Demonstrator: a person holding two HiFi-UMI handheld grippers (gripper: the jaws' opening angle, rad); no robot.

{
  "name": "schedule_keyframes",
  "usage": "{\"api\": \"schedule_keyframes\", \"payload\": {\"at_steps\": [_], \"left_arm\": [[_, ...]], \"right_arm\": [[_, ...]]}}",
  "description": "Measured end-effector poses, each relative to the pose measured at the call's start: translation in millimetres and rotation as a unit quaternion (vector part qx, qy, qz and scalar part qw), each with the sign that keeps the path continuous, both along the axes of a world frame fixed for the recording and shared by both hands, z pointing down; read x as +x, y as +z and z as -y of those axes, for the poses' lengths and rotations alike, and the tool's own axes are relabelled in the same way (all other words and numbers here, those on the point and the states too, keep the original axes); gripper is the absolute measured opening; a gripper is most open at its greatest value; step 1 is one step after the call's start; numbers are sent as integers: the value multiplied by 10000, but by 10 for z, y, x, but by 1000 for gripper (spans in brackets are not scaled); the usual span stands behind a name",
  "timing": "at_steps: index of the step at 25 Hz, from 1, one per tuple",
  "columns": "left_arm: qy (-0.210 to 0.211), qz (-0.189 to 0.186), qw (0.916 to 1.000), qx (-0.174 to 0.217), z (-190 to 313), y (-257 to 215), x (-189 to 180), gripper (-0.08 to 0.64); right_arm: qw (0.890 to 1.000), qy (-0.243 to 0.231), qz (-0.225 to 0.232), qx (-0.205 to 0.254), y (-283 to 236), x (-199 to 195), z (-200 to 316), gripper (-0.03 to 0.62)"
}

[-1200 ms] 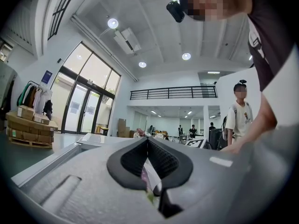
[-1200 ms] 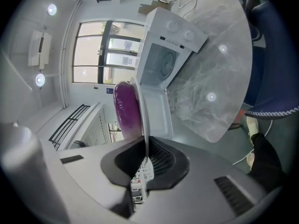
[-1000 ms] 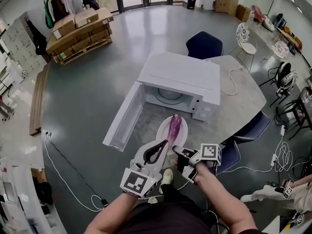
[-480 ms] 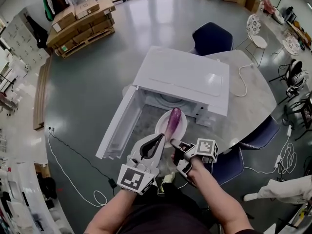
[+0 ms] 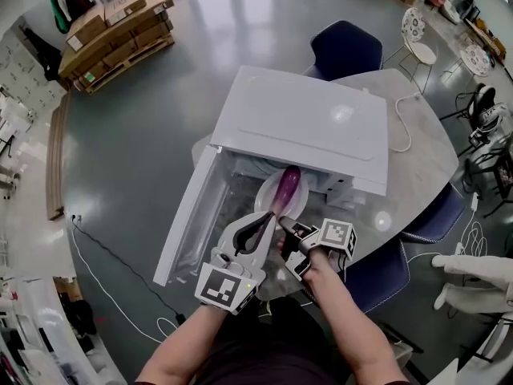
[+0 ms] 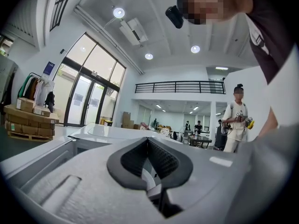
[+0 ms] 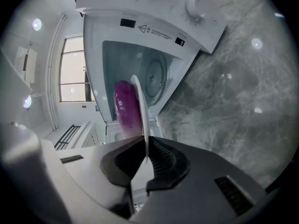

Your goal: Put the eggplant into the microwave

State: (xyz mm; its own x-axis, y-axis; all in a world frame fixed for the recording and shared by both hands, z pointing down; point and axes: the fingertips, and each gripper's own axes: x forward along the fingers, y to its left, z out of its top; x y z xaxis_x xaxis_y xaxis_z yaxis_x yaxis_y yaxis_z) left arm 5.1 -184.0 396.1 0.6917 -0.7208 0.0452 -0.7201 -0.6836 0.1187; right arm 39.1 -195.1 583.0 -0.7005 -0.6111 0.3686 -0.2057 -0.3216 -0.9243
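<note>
With the right gripper (image 7: 144, 146) pinching the plate (image 7: 140, 111) by its rim — left gripper (image 6: 148, 143) pressed together, empty — slide it level into the microwave (image 5: 304, 123) so the eggplant (image 7: 125, 106) cannot roll off.

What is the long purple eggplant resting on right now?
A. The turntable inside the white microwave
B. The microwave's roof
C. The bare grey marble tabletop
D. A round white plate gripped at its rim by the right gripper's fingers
D: the right gripper view shows the long purple eggplant lying on the round white plate, whose rim the right gripper pinches, in front of the open white microwave.
</note>
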Motion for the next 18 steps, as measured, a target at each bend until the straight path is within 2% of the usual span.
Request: {"api": "schedule_keyframes", "payload": {"at_steps": [6, 18], "left_arm": [[128, -47, 9999, -43, 205, 269, -5, 6], [97, -113, 9999, -60, 455, 553, -136, 7]], "right_arm": [[9995, 298, -12, -32, 258, -43, 279, 21], [9962, 846, 27, -223, 715, -50, 839, 21]]}}
